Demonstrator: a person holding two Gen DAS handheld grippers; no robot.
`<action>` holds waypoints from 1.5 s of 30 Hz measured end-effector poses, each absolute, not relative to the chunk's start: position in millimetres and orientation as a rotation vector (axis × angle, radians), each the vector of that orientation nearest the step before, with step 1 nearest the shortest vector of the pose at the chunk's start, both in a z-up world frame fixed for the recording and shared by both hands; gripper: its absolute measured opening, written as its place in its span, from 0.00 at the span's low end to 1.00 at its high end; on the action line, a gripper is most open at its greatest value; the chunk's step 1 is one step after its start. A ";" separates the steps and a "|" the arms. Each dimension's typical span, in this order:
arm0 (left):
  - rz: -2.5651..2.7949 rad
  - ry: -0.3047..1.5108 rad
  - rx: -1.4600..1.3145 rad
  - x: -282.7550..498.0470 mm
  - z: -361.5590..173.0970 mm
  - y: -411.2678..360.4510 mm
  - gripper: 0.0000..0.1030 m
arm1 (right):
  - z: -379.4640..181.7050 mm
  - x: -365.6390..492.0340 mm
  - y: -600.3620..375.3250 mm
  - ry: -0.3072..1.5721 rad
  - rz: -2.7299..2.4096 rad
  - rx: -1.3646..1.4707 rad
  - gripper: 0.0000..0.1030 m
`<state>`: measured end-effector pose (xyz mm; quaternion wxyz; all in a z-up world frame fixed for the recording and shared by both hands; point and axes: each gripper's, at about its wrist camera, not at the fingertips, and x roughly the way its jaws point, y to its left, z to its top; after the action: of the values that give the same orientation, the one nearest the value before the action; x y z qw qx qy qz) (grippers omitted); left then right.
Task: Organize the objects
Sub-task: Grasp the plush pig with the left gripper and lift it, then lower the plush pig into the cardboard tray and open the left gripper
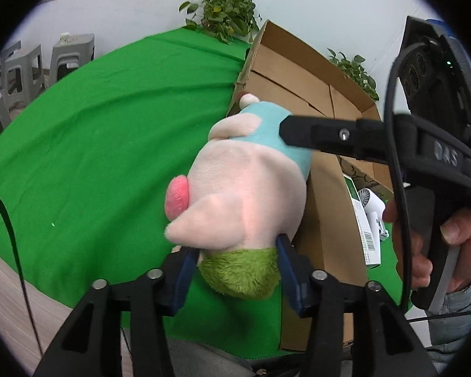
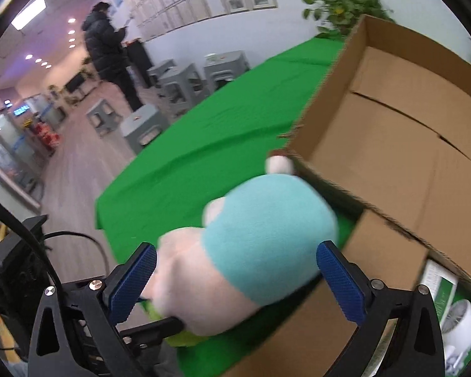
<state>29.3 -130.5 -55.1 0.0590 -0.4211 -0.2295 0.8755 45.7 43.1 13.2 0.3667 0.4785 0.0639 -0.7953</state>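
Your left gripper (image 1: 235, 270) is clamped on the plush toy (image 1: 251, 194): its two blue pads press on the green fuzzy end of the toy, one on each side. The toy is a pink figure with a light blue body and a bright pink patch on the side. It hangs above the counter (image 1: 94, 144), which is covered with a green cloth, and it is just beside the corner of the cardboard box (image 1: 301, 75).

Your right gripper (image 2: 235, 279) comes from the right side toward the blue part of the toy. In the right wrist view its two blue pads stand apart, one on each side of the blue body, and they do not press on it; that view is blurred. In the left wrist view one black finger (image 1: 317, 138) of this gripper lies against the blue part. Your right hand (image 1: 449, 238) holds the handle of this gripper.

The box is open on top and its bottom looks bare. Just beside the box, on the counter, lies a white and green package (image 2: 446, 298) with a picture of a small fan.

Behind the counter stand grey stools (image 2: 185, 84), potted plants (image 1: 223, 12) by the white wall, and a person in a dark jacket (image 2: 110, 53) far back in the room.
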 end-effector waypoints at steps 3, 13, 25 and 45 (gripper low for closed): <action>2.638 -0.702 -1.300 25.7 -62.3 -134.0 0.63 | -0.8 26.2 50.2 0.108 -2.064 1.318 1.00; 2.609 -0.642 -1.247 17.8 -64.2 -121.6 0.46 | -32.2 5.7 33.3 0.144 -2.108 1.352 0.91; 2.764 -0.380 -1.138 20.8 -13.1 -91.8 0.41 | -5.2 42.4 49.8 0.041 -2.186 1.215 0.58; 2.849 -0.164 -0.569 -71.2 142.3 -51.0 0.40 | 249.6 -3.7 120.1 0.018 -2.513 0.590 0.58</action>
<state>-71.2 -51.0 142.3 0.1155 -0.1943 -0.0559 0.9725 -3.7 120.1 249.6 0.2762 0.2198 0.0069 -0.9356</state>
